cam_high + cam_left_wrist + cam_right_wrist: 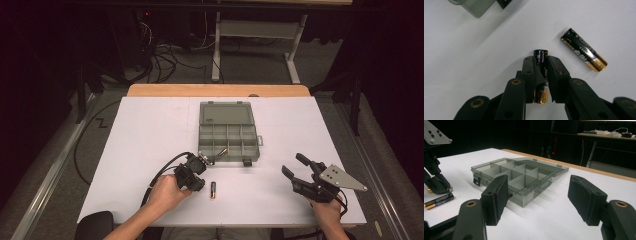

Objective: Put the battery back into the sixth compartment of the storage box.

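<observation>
My left gripper [541, 61] is shut on a black and gold battery [540, 53], which sticks out past the fingertips with its gold end back between the jaws. It hovers low over the white table, just in front of the near left corner of the box. In the high view this gripper [202, 161] is in a hand left of centre. A second, matching battery [584, 50] [213, 190] lies flat on the table beside it. My right gripper [292, 164] [537, 195] is open with nothing between its pads, held at the near right and facing the box.
A translucent grey compartment box [201, 142] [524, 195] lies open at the table's middle, its lid [226, 113] folded back. Something with a copper tip [221, 151] lies in its near left compartment. The white sheet ends at a wooden edge [218, 90] at the far side.
</observation>
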`<state>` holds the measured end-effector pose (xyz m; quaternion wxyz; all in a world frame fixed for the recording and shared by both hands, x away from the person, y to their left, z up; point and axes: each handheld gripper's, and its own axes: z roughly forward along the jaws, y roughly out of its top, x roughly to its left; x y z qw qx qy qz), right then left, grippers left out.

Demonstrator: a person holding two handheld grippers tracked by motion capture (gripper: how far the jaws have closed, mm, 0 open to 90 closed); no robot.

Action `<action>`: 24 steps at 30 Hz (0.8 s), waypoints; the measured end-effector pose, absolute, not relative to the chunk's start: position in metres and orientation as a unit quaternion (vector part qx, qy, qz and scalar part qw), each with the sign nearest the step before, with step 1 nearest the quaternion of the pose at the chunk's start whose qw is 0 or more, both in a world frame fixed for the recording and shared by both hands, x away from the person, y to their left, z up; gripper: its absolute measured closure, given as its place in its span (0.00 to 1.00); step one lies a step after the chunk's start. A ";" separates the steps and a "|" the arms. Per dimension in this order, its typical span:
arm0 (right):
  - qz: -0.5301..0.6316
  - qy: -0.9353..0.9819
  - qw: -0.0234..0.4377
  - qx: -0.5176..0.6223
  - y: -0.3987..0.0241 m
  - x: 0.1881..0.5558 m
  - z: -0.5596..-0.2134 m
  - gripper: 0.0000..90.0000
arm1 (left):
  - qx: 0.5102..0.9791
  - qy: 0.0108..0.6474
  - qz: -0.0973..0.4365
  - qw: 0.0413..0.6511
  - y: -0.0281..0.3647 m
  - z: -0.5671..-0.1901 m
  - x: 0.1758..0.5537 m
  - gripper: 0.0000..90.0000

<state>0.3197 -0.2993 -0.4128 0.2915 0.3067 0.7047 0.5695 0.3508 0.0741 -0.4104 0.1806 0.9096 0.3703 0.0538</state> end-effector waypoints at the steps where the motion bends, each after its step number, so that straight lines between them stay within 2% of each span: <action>1: 0.570 0.704 0.292 0.307 -0.299 0.320 -0.413 0.39 | 0.909 0.370 0.053 0.183 0.074 -0.410 0.351 0.84; 24: 0.571 0.703 0.293 0.305 -0.299 0.319 -0.412 0.39 | 0.907 0.363 0.056 0.204 0.077 -0.393 0.354 0.84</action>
